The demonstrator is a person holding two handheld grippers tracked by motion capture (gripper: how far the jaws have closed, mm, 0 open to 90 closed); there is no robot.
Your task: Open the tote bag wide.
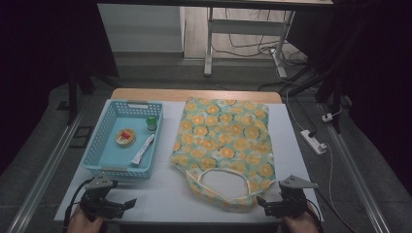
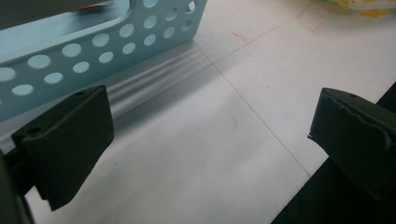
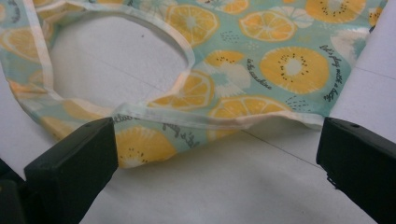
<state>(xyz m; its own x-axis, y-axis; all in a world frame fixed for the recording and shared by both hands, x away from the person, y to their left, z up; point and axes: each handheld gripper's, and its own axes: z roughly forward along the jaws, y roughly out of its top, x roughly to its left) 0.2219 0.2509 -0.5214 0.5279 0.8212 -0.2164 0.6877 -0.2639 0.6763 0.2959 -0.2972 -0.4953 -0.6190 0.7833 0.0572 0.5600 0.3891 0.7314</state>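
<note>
A fabric tote bag [image 1: 223,141] printed with orange slices on pale green lies flat on the white table, its looped handle [image 1: 221,187] at the near end. Left of it stands a light blue perforated basket [image 1: 99,141] with a small green-capped bottle [image 1: 152,123], a round red-and-yellow item [image 1: 125,137] and a white tube [image 1: 143,149] inside. My left gripper [image 1: 127,206] rests open near the table's front left corner, just below the basket [image 2: 93,46], jaws wide with bare table between them. My right gripper [image 1: 262,206] is open at the front right, facing the bag's handle edge [image 3: 187,121].
The white table top [image 1: 165,194] has bare room in front between the two grippers. Its front edge runs just under both hands. A power strip [image 1: 313,141] and cables lie on the floor to the right. A table frame [image 1: 243,29] stands beyond.
</note>
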